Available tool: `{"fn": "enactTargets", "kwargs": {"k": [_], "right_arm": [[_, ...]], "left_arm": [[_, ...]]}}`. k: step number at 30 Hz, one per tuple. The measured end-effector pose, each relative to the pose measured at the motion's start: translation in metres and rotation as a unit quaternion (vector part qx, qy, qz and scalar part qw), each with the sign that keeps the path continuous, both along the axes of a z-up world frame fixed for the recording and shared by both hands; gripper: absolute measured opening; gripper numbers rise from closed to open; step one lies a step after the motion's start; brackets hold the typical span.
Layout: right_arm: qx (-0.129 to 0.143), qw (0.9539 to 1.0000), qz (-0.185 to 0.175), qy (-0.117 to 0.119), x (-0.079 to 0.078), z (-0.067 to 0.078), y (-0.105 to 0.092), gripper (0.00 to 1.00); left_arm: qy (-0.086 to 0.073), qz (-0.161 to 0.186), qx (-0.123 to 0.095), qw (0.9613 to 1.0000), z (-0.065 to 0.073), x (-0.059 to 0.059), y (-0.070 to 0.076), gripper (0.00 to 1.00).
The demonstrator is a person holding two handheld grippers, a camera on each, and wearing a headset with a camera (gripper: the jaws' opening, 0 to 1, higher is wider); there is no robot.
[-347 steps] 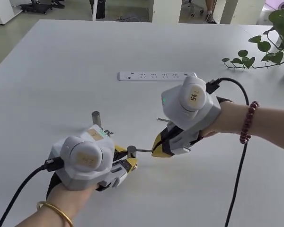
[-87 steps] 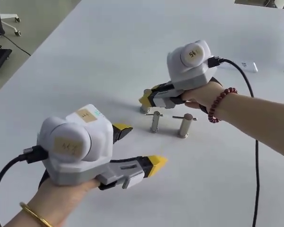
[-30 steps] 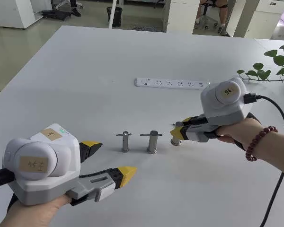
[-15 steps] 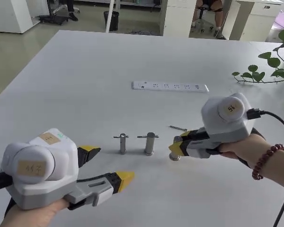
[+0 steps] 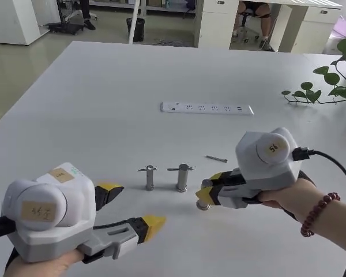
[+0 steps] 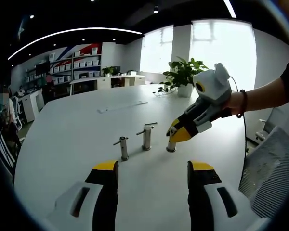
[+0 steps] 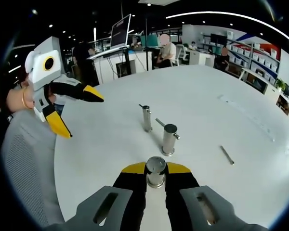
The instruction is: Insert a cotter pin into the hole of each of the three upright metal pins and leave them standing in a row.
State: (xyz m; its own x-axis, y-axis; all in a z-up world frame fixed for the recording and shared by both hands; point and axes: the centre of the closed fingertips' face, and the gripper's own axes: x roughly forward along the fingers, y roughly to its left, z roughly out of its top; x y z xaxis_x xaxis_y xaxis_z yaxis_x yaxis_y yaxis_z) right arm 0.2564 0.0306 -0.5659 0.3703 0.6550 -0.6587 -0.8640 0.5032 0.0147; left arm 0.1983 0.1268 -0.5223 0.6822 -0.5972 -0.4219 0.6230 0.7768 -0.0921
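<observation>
White workbench point(image 5: 92, 109), and the right gripper point(image 6: 179, 134) was clamped on the short bare steel upright pin point(image 7: 155, 167) beside its two cottered neighbours point(image 5: 182, 177), left gripper point(image 6: 153, 168) gaping idle, thin loose cotter pin point(image 5: 217, 158) lying beyond, and a tilted release could have toppled it into them.

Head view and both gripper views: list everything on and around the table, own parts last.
table: one, white, under everything.
left pin: one, silver, upright at the row's left end, cotter pin through it.
middle pin: one, silver, upright beside it, cotter pin through it.
third pin: one, silver, upright at the row's right end, between the right hand-held gripper's jaws.
loose cotter pin: one, silver, flat behind the row.
power strip: one, white, farther back.
plant: one, green, far right.
left hand-held gripper: one, grey, yellow tips, open, front left.
right hand-held gripper: one, same colours, shut on the third pin.
</observation>
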Motion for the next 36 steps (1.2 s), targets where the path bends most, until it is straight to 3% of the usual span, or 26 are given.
{"fn": "enactTargets", "kwargs": {"k": [16, 22, 25, 28, 36], "right_arm": [[-0.003, 0.9997, 0.022, 0.002, -0.022, -0.011, 0.016, 0.08], [-0.007, 0.9996, 0.026, -0.006, -0.022, -0.011, 0.019, 0.08], [0.002, 0.9997, 0.023, -0.002, -0.023, -0.011, 0.019, 0.09], [-0.001, 0.9994, 0.028, -0.019, -0.024, -0.012, 0.020, 0.09], [0.024, 0.9996, 0.013, -0.005, -0.023, -0.012, 0.019, 0.09]], "left_arm": [[0.000, -0.001, 0.003, 1.0000, 0.001, -0.002, 0.001, 0.57], [0.000, -0.002, 0.003, 1.0000, 0.001, -0.003, 0.001, 0.57], [0.000, -0.001, 0.003, 1.0000, 0.001, -0.003, 0.001, 0.57], [0.000, 0.000, 0.000, 1.0000, 0.001, -0.003, 0.001, 0.57], [0.002, 0.000, 0.005, 1.0000, -0.001, -0.003, 0.002, 0.57]]}}
